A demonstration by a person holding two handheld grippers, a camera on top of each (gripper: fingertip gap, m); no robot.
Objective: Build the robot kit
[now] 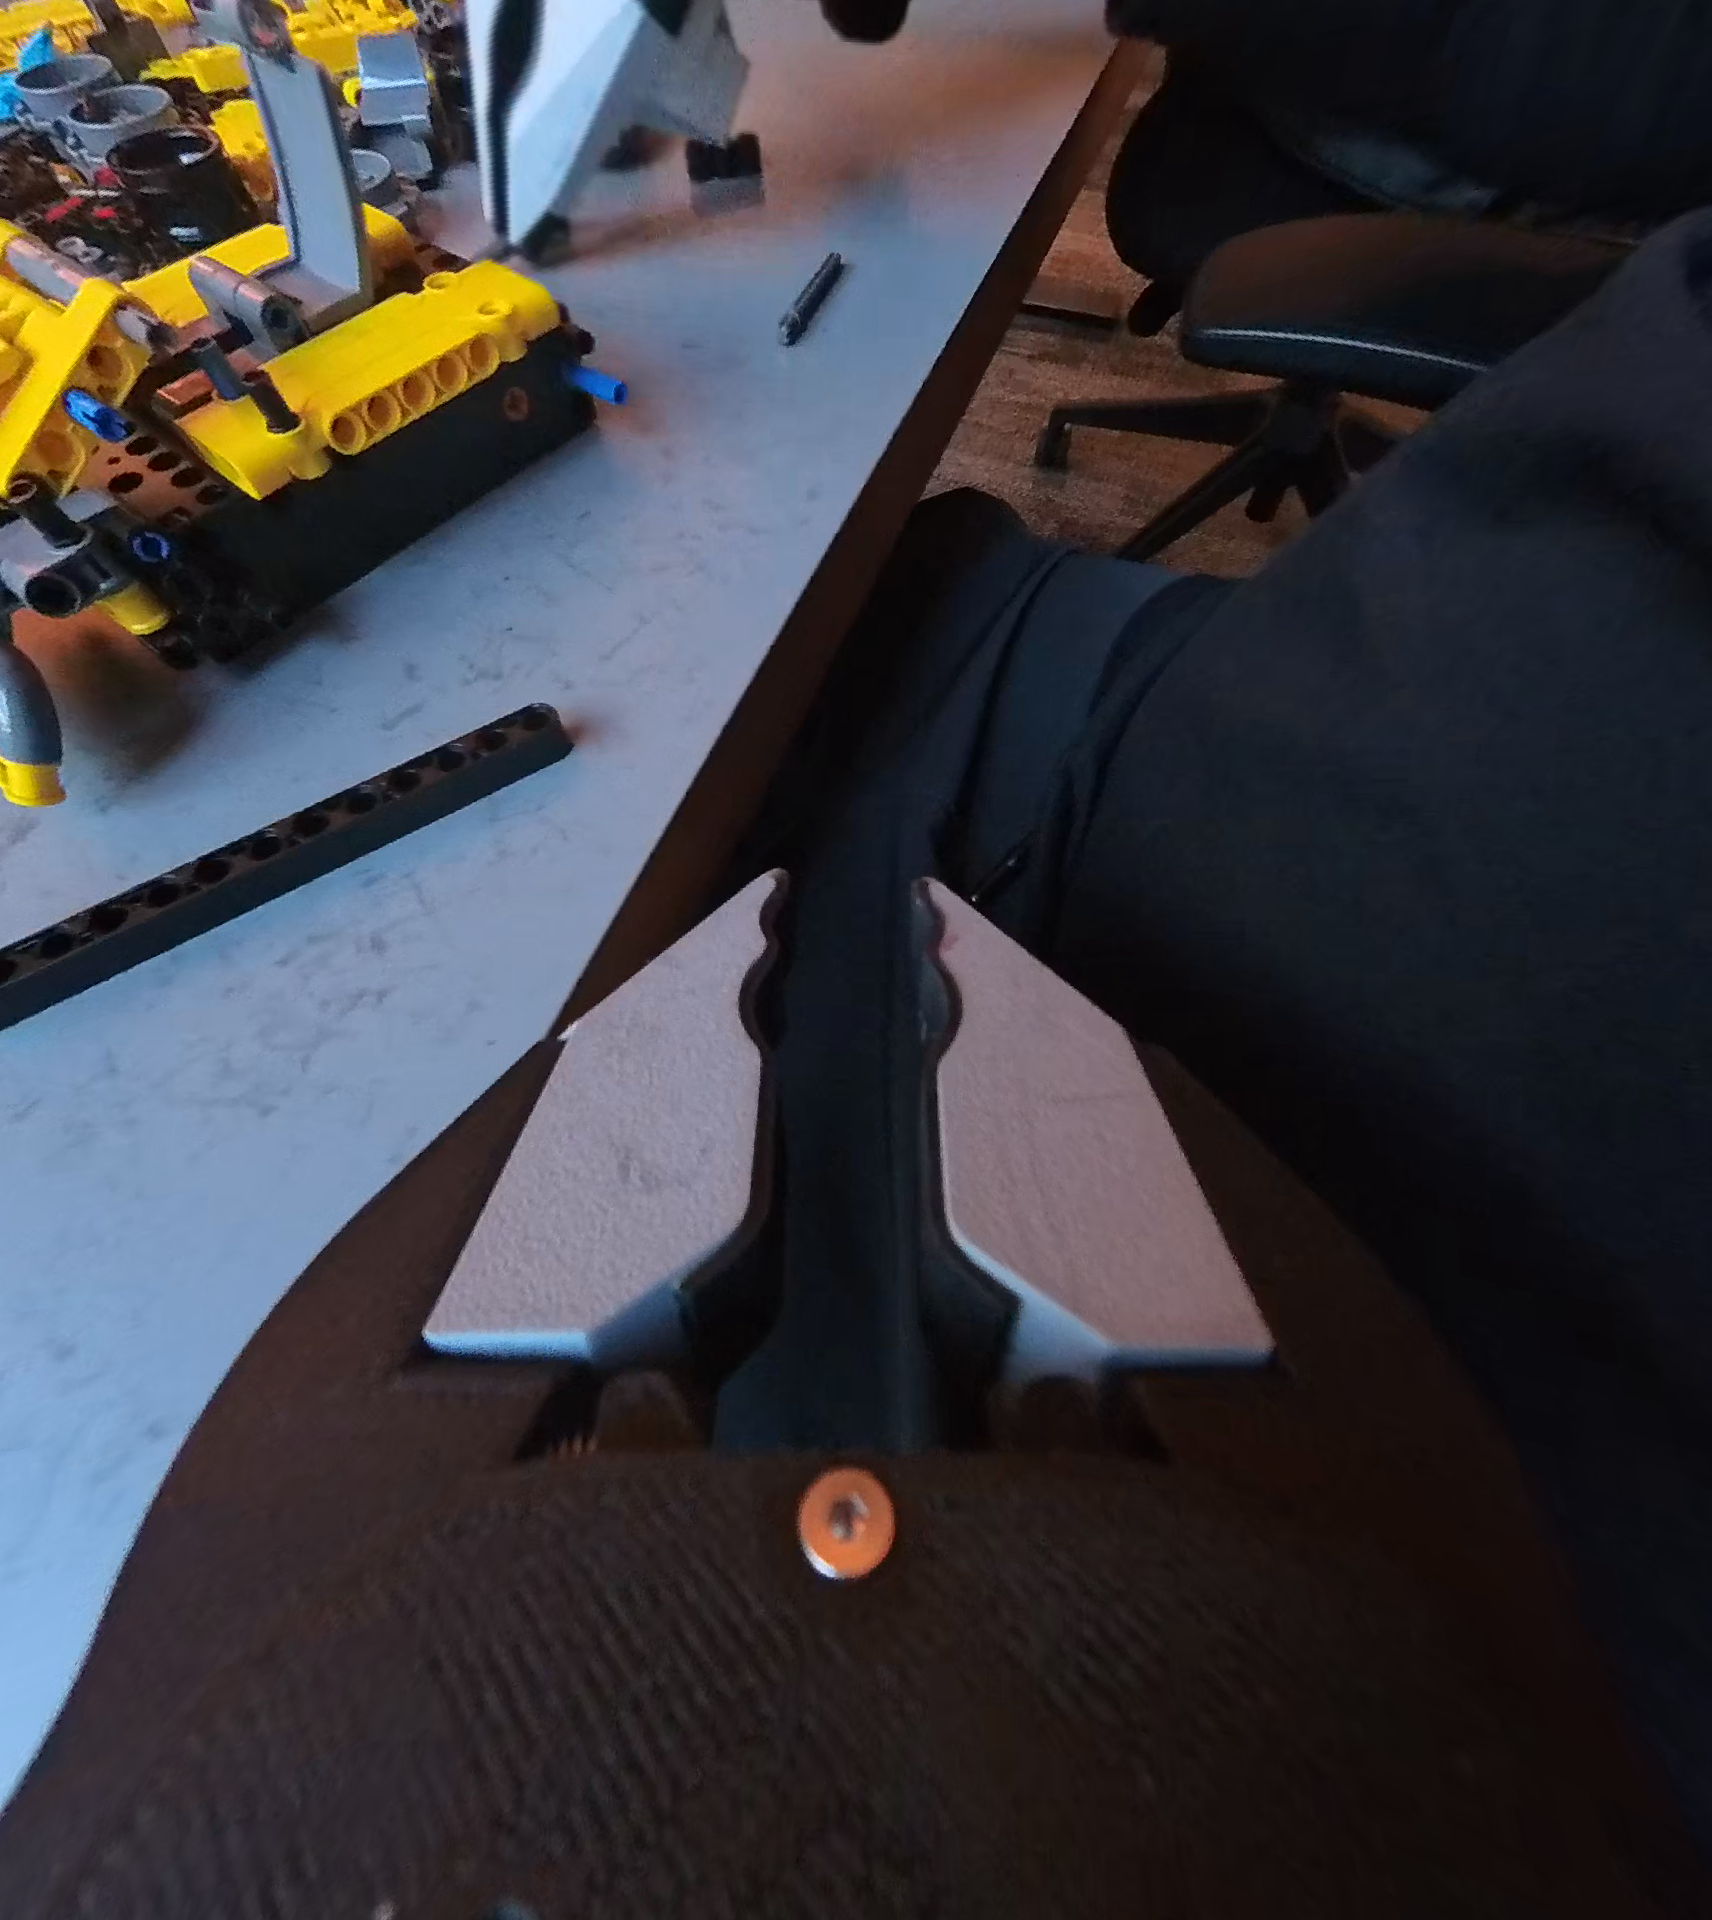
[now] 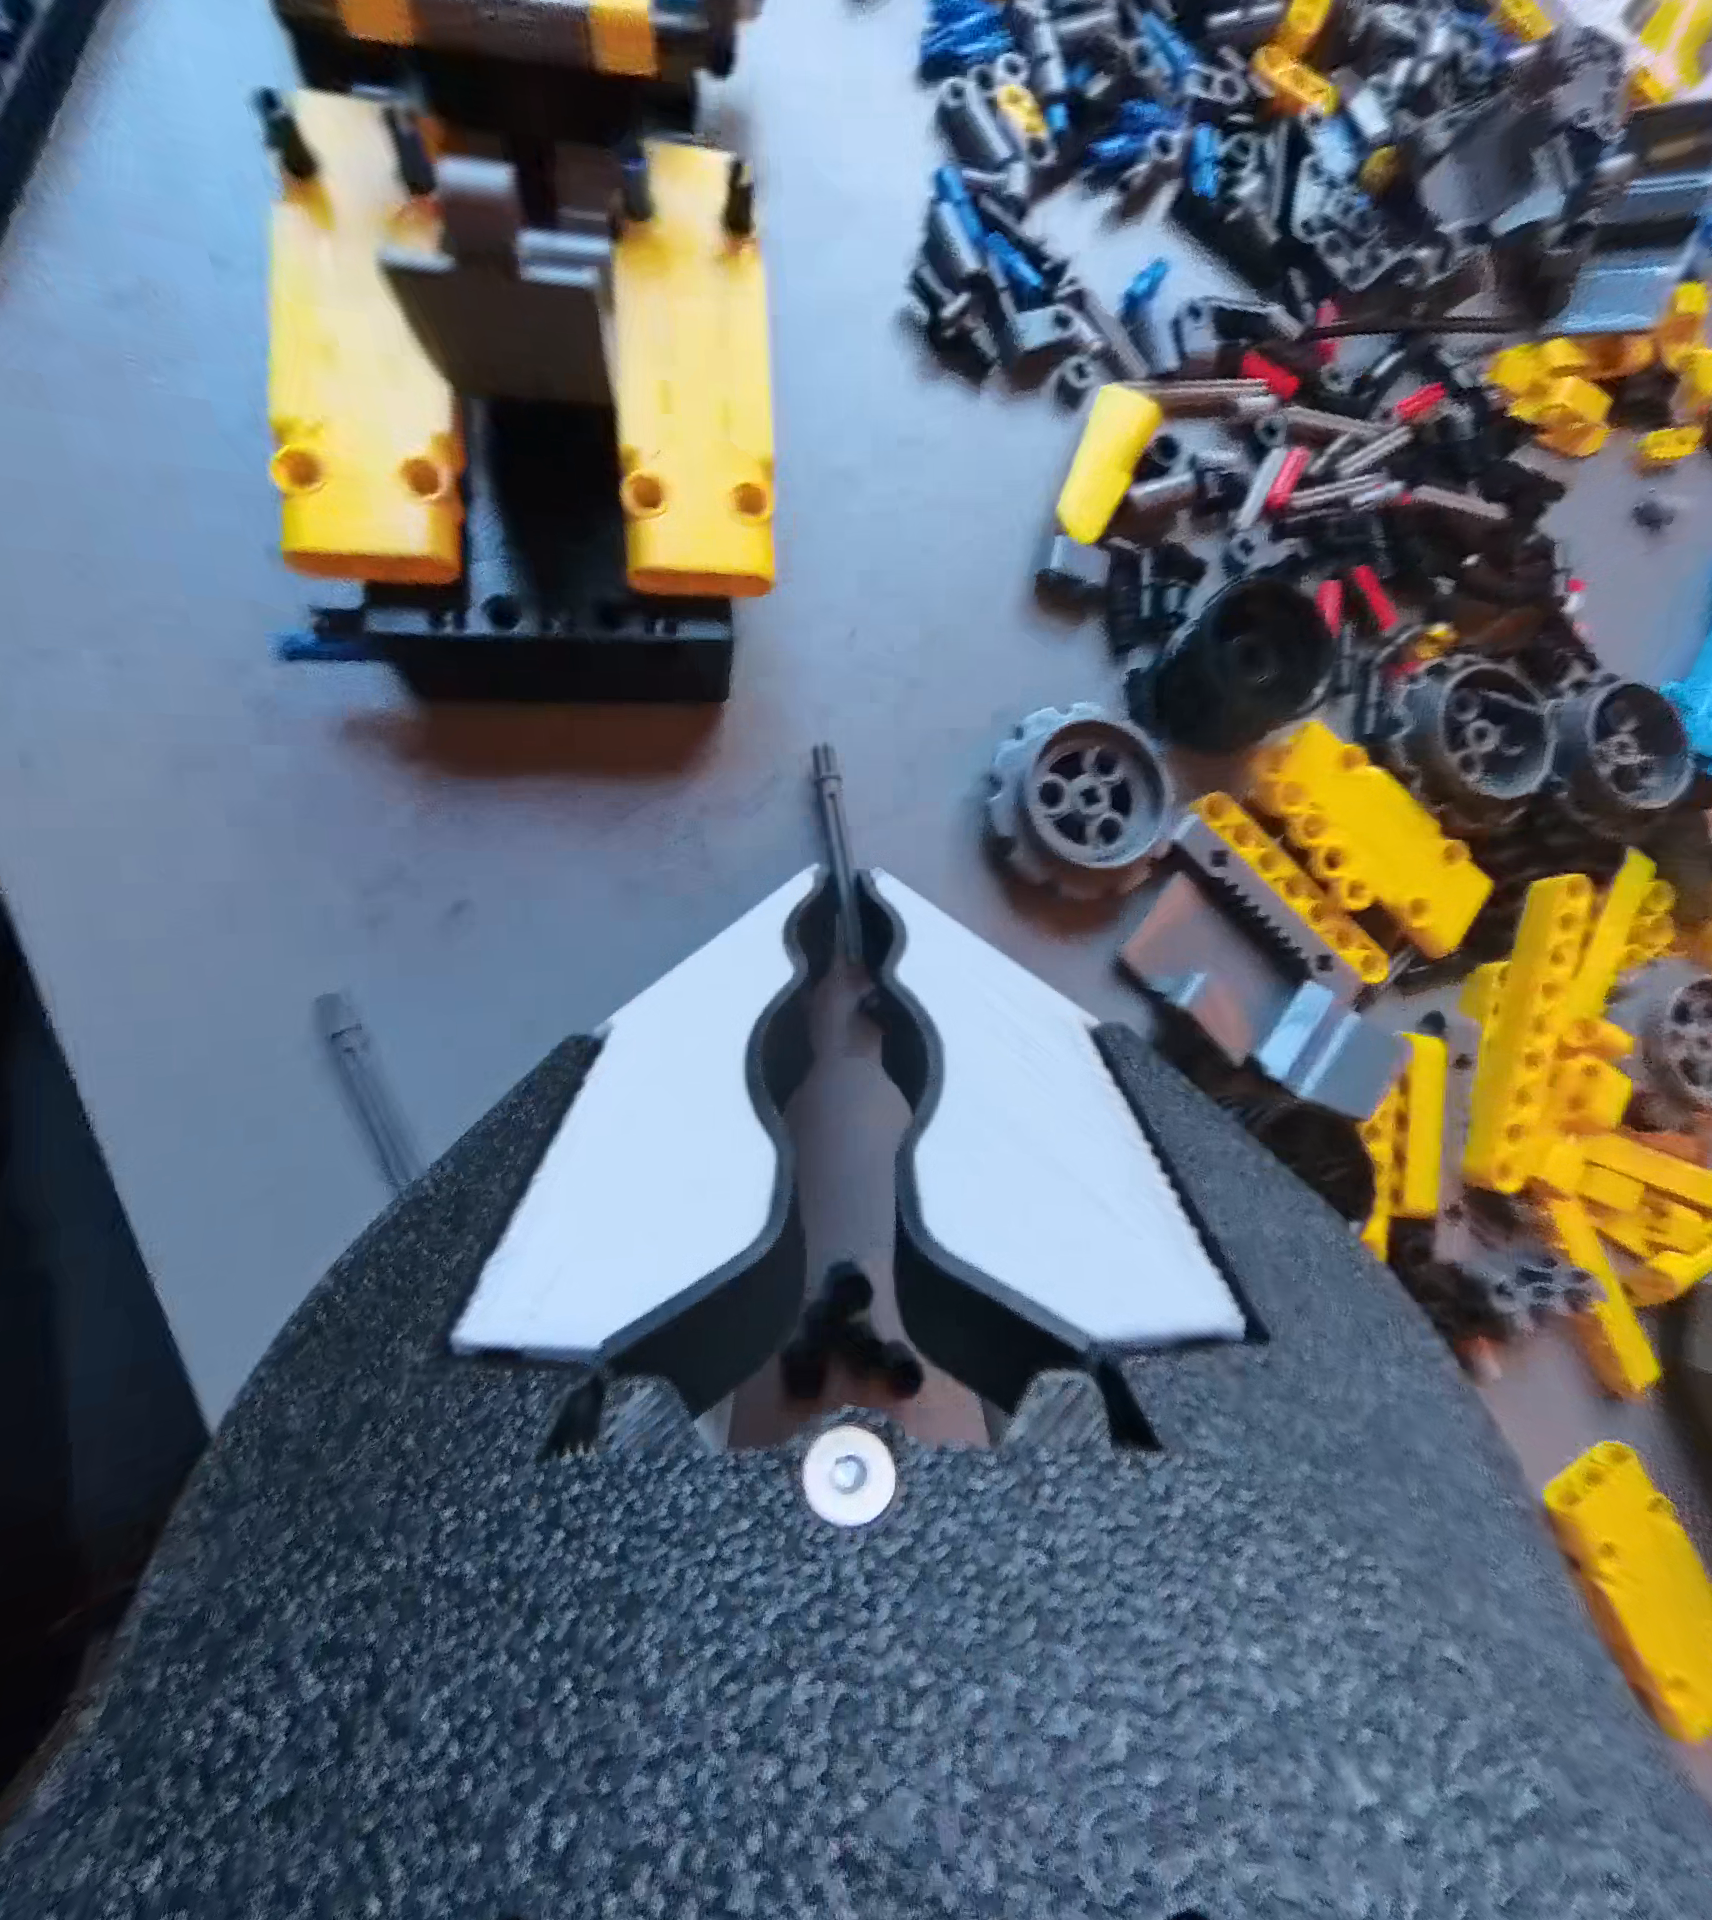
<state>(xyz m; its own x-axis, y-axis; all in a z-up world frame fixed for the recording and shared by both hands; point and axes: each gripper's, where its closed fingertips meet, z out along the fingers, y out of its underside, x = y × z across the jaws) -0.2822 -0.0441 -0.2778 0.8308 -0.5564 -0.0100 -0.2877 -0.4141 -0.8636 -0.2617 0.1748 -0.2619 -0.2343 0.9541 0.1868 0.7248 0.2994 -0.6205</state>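
right gripper (image 2: 844, 883) pinching a thin black axle (image 2: 836, 831) above the table (image 2: 156, 727), near the yellow model (image 2: 519, 395) | left gripper (image 1: 847, 894) hanging off the table edge, jaws parted, empty

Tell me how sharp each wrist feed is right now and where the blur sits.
Left wrist view: yellow model and black beam fairly sharp, left gripper soft and dim. Right wrist view: motion-smeared, loose parts pile streaked; right gripper and thin black axle readable.
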